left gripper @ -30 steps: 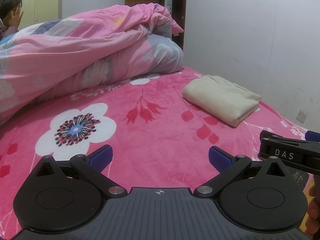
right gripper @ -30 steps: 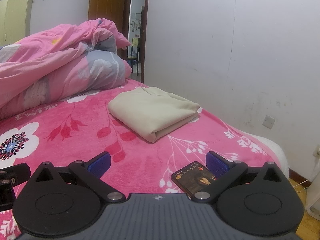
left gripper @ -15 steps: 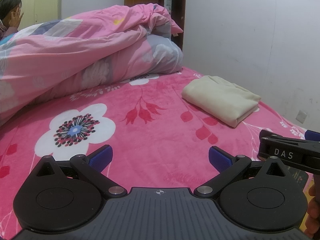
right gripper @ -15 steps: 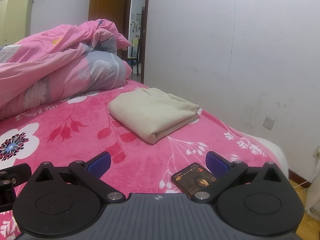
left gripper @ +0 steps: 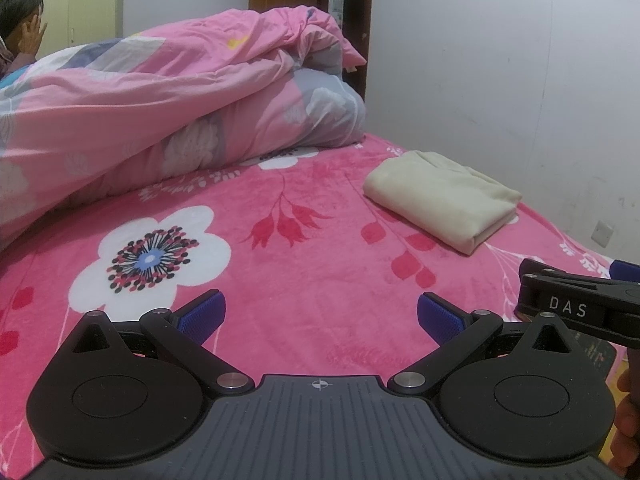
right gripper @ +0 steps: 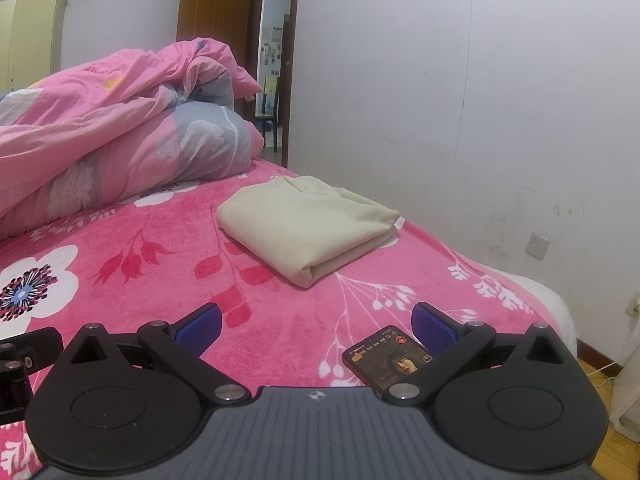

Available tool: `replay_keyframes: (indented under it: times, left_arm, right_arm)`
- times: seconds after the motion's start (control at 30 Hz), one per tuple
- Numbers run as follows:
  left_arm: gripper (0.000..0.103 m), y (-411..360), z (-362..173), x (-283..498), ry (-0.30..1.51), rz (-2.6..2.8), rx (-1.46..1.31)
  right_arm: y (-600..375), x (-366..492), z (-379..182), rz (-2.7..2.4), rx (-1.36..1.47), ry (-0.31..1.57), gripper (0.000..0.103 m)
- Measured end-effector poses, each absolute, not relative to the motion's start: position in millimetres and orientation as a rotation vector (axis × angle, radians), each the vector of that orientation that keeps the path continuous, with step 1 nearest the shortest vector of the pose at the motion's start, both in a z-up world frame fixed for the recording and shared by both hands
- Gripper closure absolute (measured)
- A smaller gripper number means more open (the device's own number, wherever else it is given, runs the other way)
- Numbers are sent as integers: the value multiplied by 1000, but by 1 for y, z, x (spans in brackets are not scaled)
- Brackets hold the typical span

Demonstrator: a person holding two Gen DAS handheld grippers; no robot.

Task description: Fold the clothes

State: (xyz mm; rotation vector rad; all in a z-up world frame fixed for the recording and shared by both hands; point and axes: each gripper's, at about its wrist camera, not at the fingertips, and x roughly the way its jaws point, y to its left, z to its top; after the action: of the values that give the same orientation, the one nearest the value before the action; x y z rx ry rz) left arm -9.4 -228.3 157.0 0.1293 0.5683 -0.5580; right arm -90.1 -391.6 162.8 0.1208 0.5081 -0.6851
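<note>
Already the cream garment (right gripper: 308, 226) lies as a neat folded stack on the pink flowered bed (right gripper: 280, 320), toward the wall side, well ahead of both tools; the task looks close to done. A rumpled pink quilt (left gripper: 160, 120) is heaped behind it, apart from it. A phone (right gripper: 386, 362) with its screen lit rests on the bed just under the right hand-held gripper (right gripper: 316, 326), whose 2 blue pads stand wide apart and hold nothing. The left hand-held gripper (left gripper: 318, 316) is likewise spread wide and empty, hovering over bare blanket. Any further reach risks dragging a pad across the soft stack and skewing its layers, or nudging the phone off the bed's edge.
</note>
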Motion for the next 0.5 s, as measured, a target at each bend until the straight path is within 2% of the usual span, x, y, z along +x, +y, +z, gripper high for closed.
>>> replay_keyframes:
  times: [0.5]
  left_arm:
    - [0, -229, 156, -11, 568, -558, 129]
  right_arm:
    - [-391, -93, 162, -687, 122, 508, 0]
